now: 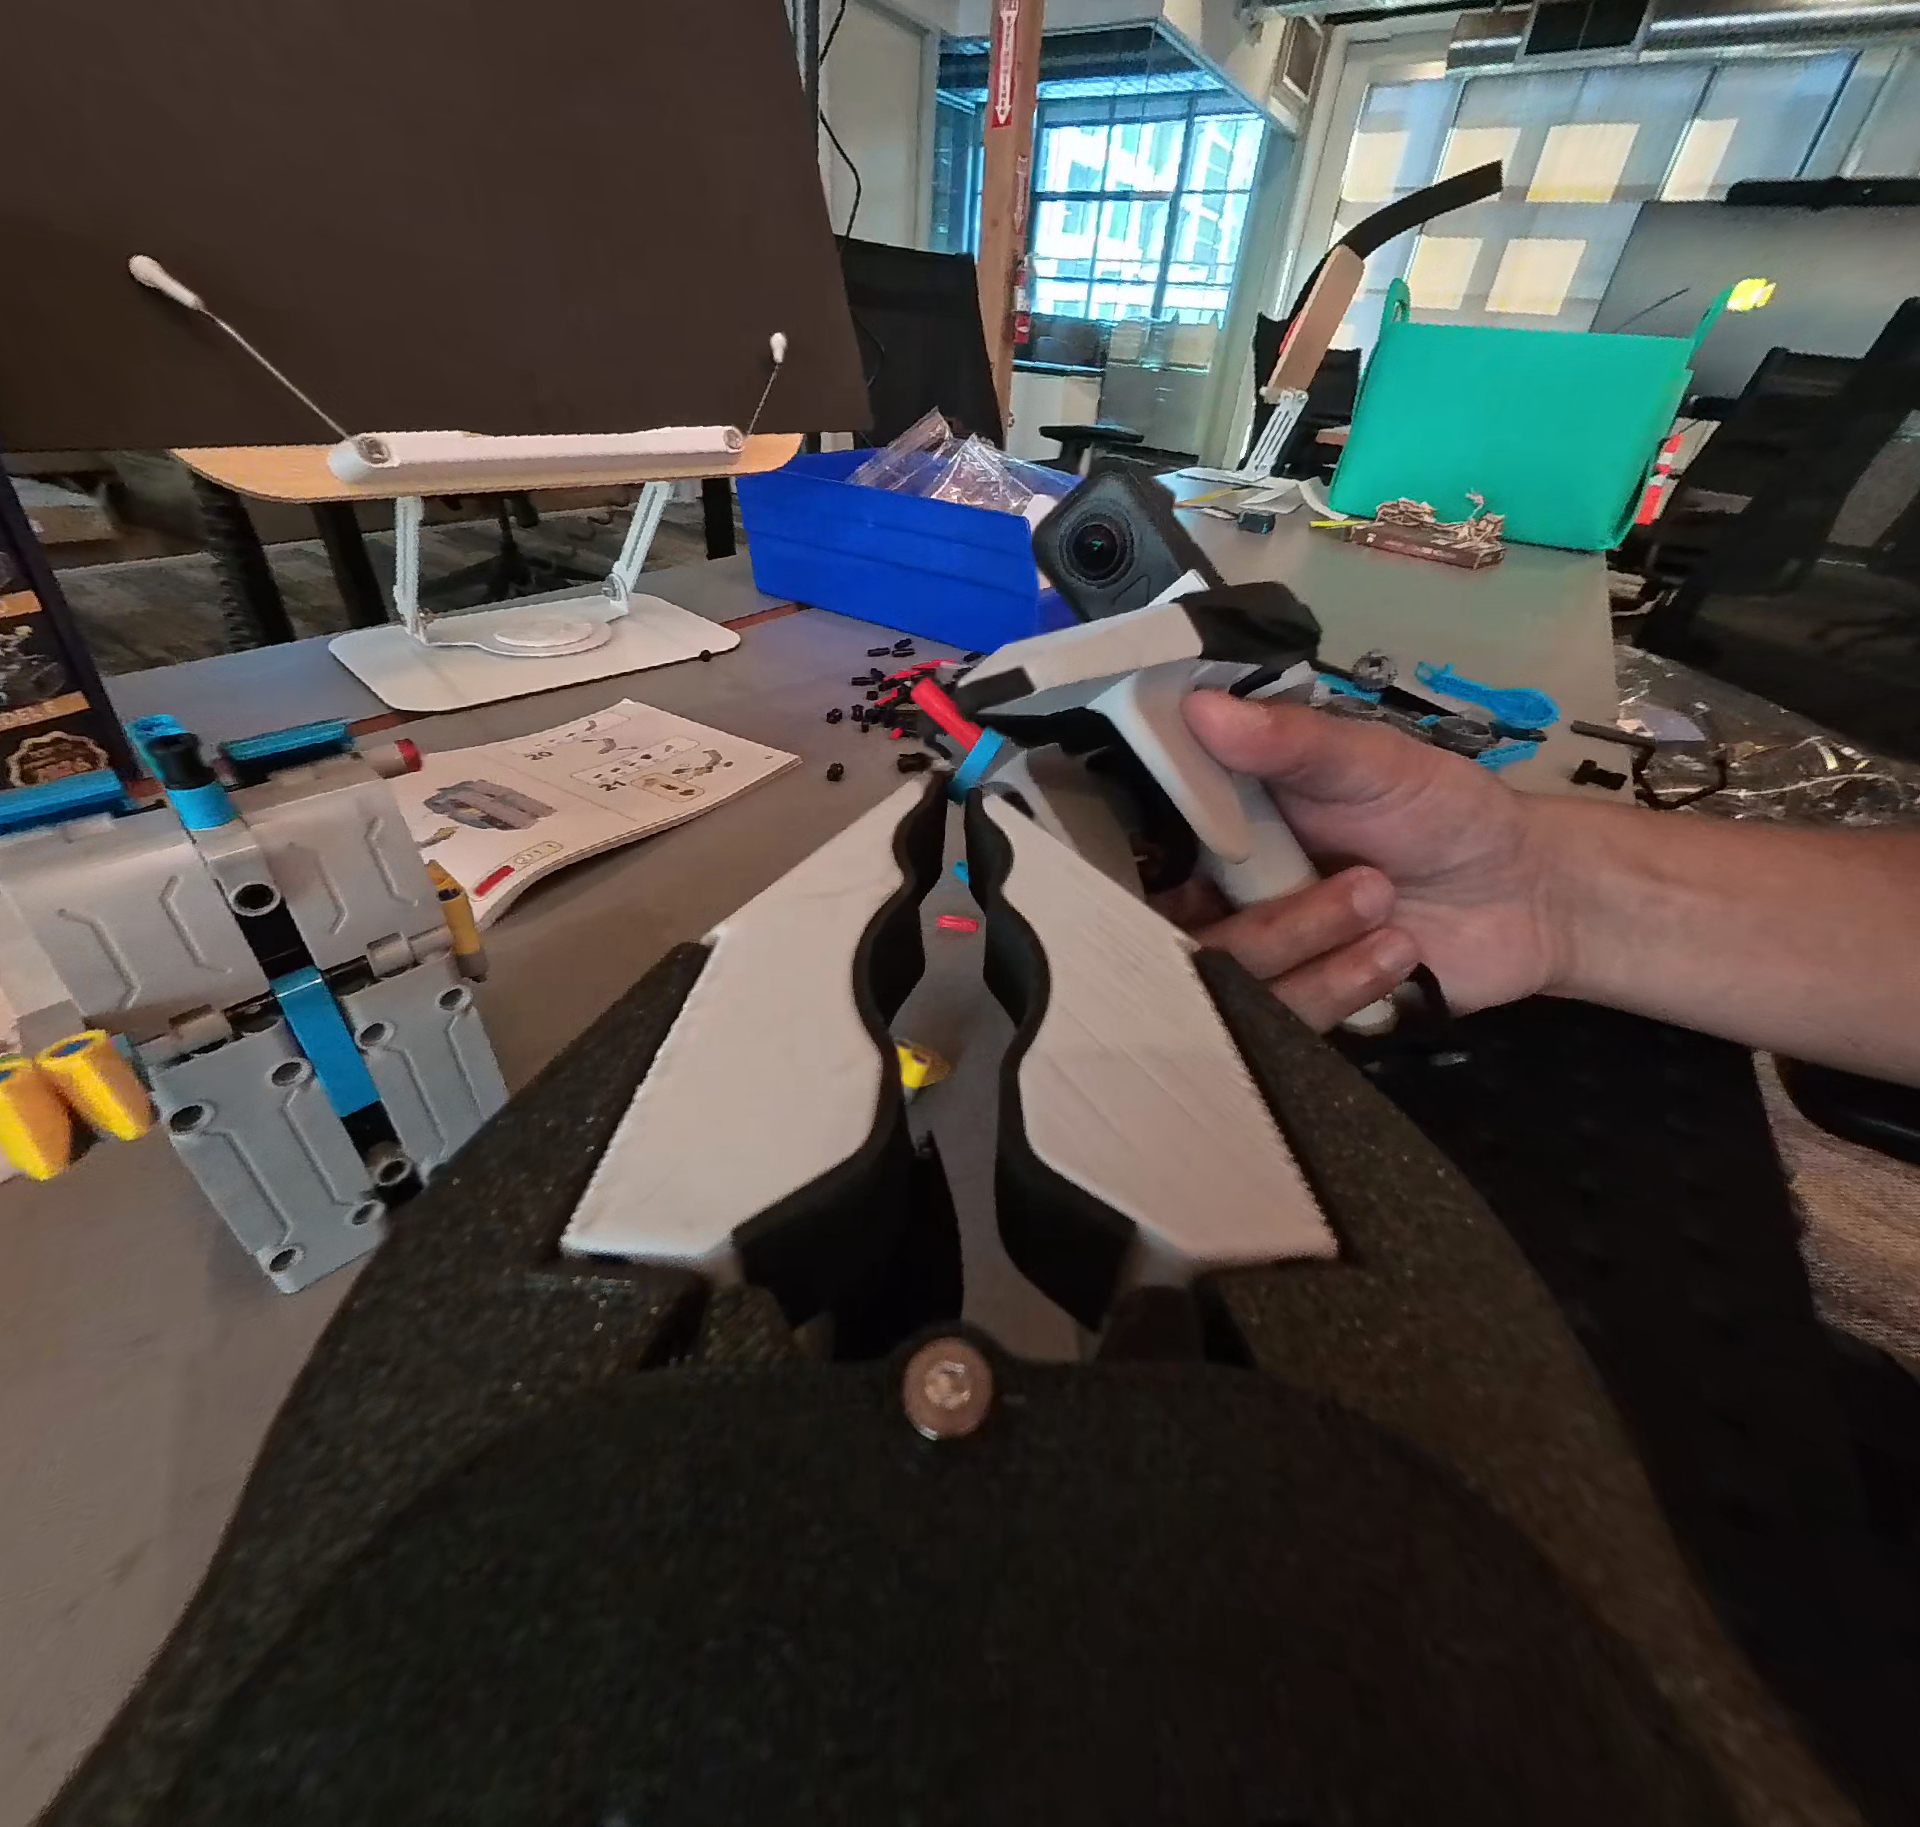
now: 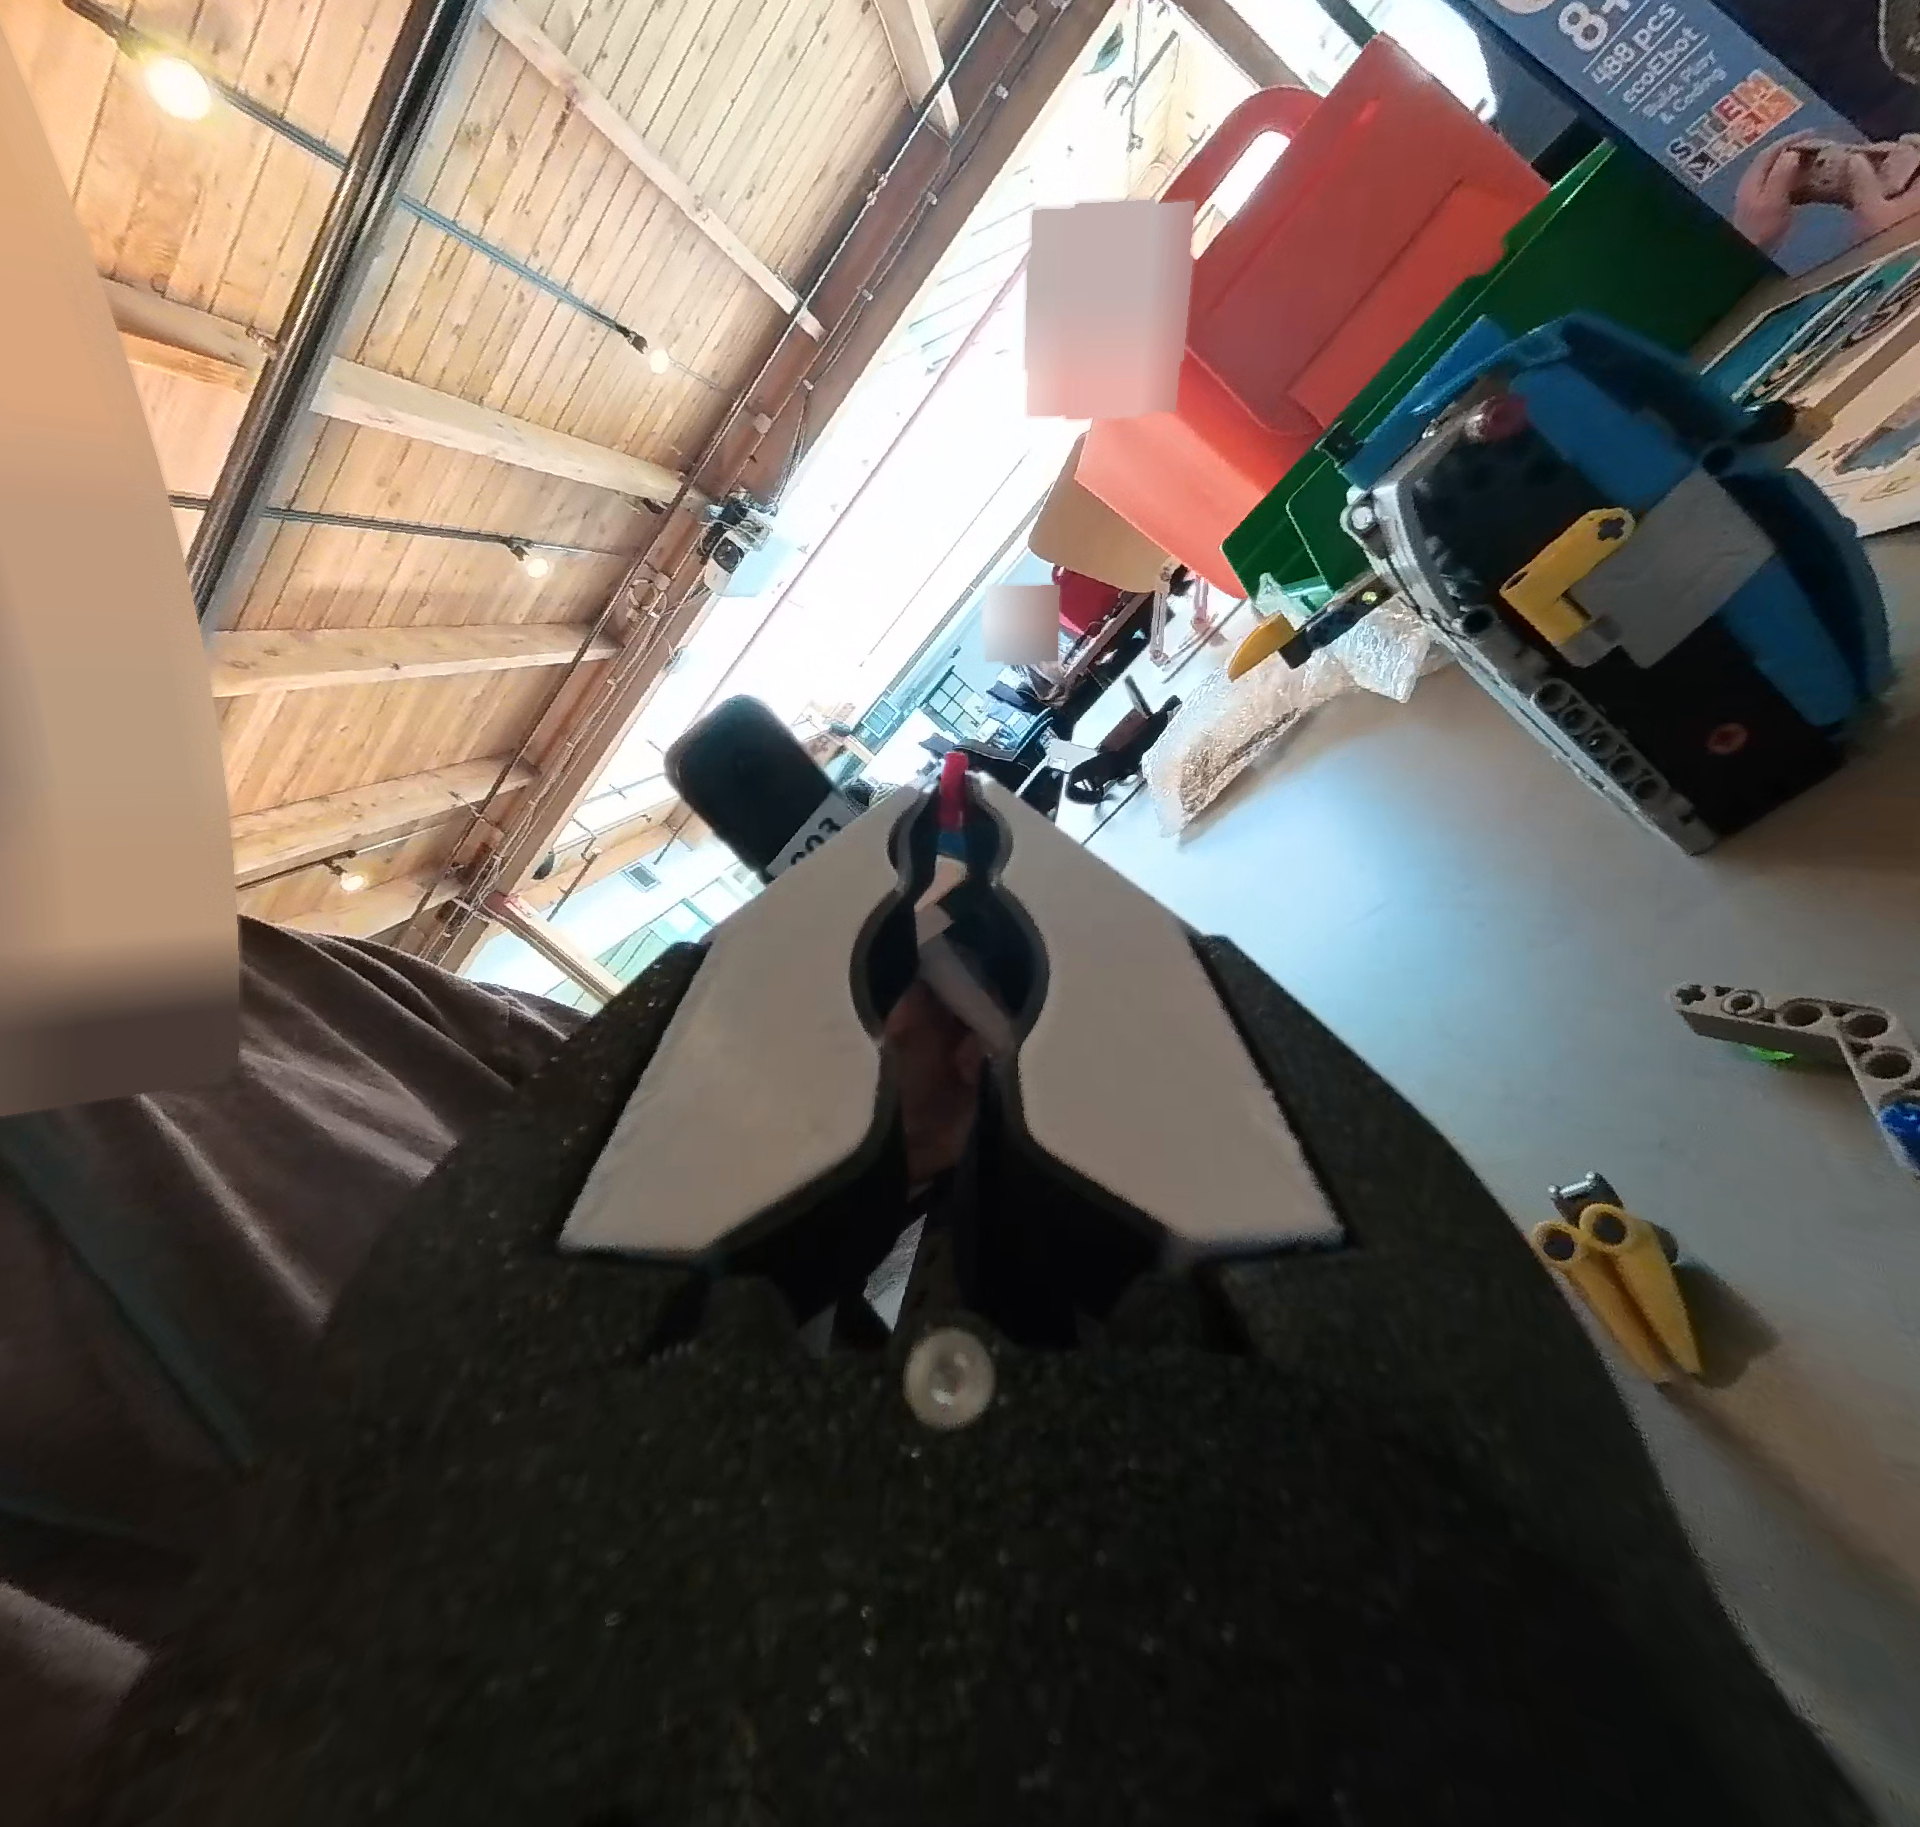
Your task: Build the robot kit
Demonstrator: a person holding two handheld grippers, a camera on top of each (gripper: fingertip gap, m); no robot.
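Note:
My left gripper (image 1: 953,795) has white fingers with black wavy pads. It is shut on a small blue piece (image 1: 979,757) at its tips. My right gripper (image 1: 971,702), held in a person's hand (image 1: 1371,842), comes in from the right and meets it tip to tip. It is shut on a short red axle (image 1: 943,712) that runs into the blue piece. In the right wrist view the right gripper (image 2: 952,803) pinches the red axle (image 2: 954,775), with the blue piece (image 2: 950,839) just behind it. The left gripper's camera (image 2: 748,790) shows beyond.
A grey and blue brick model (image 1: 260,946) stands at the left and also shows in the right wrist view (image 2: 1662,614). An instruction booklet (image 1: 603,790), loose black pins (image 1: 883,697), a blue bin (image 1: 904,551) and a white stand (image 1: 520,634) lie beyond. Yellow pieces (image 2: 1621,1278) and a grey beam (image 2: 1808,1039) lie on the table. Left and right tips are no more than a few centimetres apart.

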